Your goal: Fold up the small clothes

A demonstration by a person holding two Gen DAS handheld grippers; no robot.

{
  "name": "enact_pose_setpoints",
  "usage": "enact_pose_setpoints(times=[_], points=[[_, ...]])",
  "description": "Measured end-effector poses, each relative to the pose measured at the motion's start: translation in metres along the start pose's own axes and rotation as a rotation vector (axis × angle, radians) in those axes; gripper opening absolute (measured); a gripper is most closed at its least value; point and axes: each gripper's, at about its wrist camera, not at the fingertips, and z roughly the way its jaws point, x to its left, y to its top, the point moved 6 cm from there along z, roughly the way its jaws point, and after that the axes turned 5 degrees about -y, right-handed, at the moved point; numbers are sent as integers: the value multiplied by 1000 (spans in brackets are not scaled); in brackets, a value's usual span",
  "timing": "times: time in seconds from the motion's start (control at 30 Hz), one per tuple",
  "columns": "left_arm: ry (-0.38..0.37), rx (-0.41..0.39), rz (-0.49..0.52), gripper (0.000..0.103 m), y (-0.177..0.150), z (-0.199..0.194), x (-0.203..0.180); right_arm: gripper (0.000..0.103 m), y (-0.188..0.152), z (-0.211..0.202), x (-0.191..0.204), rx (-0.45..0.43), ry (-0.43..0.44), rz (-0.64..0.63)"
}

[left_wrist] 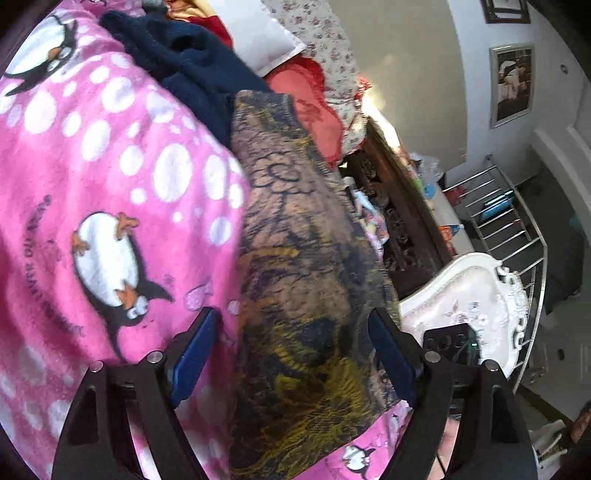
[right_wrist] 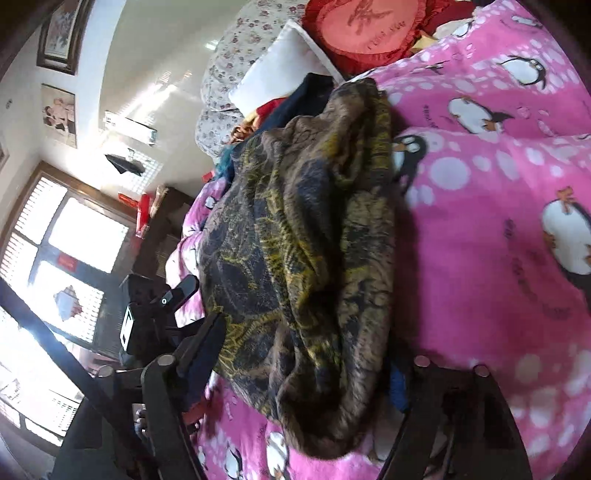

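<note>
Spread-jawed left hand-held gripper [left_wrist: 291, 350] and right hand-held gripper [right_wrist: 306, 373] straddling brown patterned garment [left_wrist: 310, 258] on pink penguin blanket [left_wrist: 110, 147]; risk: pinching blanket too.

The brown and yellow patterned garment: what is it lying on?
The patterned garment lies on the pink penguin blanket. Its far end overlaps a navy garment. Anything directly beneath is covered.

I can make out dark lettering printed beside the penguins on the pink blanket [left_wrist: 110, 155] and some on the red heart cushion [right_wrist: 364, 27], none legible.
</note>
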Motion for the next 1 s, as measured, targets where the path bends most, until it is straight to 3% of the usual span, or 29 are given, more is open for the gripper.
enact_pose_setpoints(times=[0.03,0.07,0.1,0.17,0.27,0.47,0.57,0.73,0.77,0.83,0.87,0.9,0.93,1.0], points=[[-16,6,0,82,0,0,-2,62,0,0,0,-6,9,3],[-11,5,8,76,0,-1,-6,36,-1,0,0,-10,11,4],[22,0,23,49,0,-1,-8,25,-2,1,-2,-10,7,5],[159,24,101,20,-2,1,-15,18,-5,-2,-4,-30,-4,5],[224,19,164,15,-2,-4,-31,17,-9,-3,7,-35,-25,-13],[203,-5,168,10,10,-72,-60,17,-27,0,40,4,23,96],[225,-11,151,5,2,-116,-52,17,-55,19,58,60,51,117],[233,-5,137,1,-13,-142,-26,17,-93,40,73,72,56,107],[254,-47,206,2,-5,-145,-31,17,-95,41,70,65,53,123],[252,-63,264,30,6,-141,-35,18,-95,40,65,36,6,119],[212,-33,259,71,10,-132,-36,20,-95,38,64,26,-14,110],[203,-38,256,82,14,-128,-35,21,-94,39,66,24,-23,111],[200,-52,261,82,17,-122,-34,27,-94,39,65,19,-43,119],[151,8,254,83,17,-104,-32,41,-92,37,66,-14,-62,125]])
